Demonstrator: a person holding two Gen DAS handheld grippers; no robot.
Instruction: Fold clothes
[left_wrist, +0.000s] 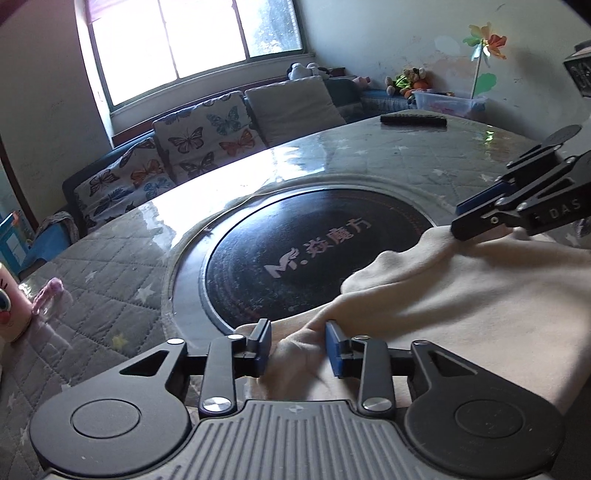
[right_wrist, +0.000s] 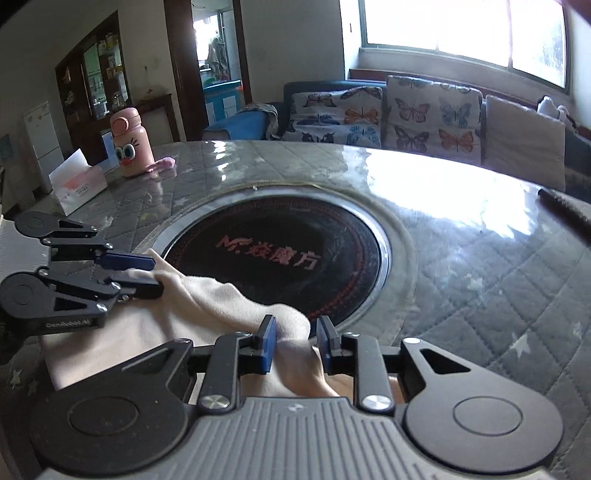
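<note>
Cream garment (left_wrist: 461, 295) lies on the table (left_wrist: 122, 273) at its near edge, far margin draped over the rim of the black round inset (left_wrist: 295, 251) at table centre

Left gripper (left_wrist: 298, 347): jaws parted, blue pads standing off either side of a bunched corner of the cloth; fabric between them but not pinched, so released. Seen from the right wrist view, the left gripper (right_wrist: 157, 273) sits at the garment's left end, fingers apart over the cloth

Right gripper (right_wrist: 295, 345): jaws also parted, a fold of cloth rising between the pads with a gap on the right side; not clenched. From the left wrist view, the right gripper (left_wrist: 458, 218) rests its tip on the garment's far right corner

Pink bottle (right_wrist: 131, 144) and tissue box (right_wrist: 75, 181) near the table's far left corner. Dark remote (left_wrist: 413, 120) by the far edge. Butterfly cushions (right_wrist: 432, 114) on a sofa beyond
</note>
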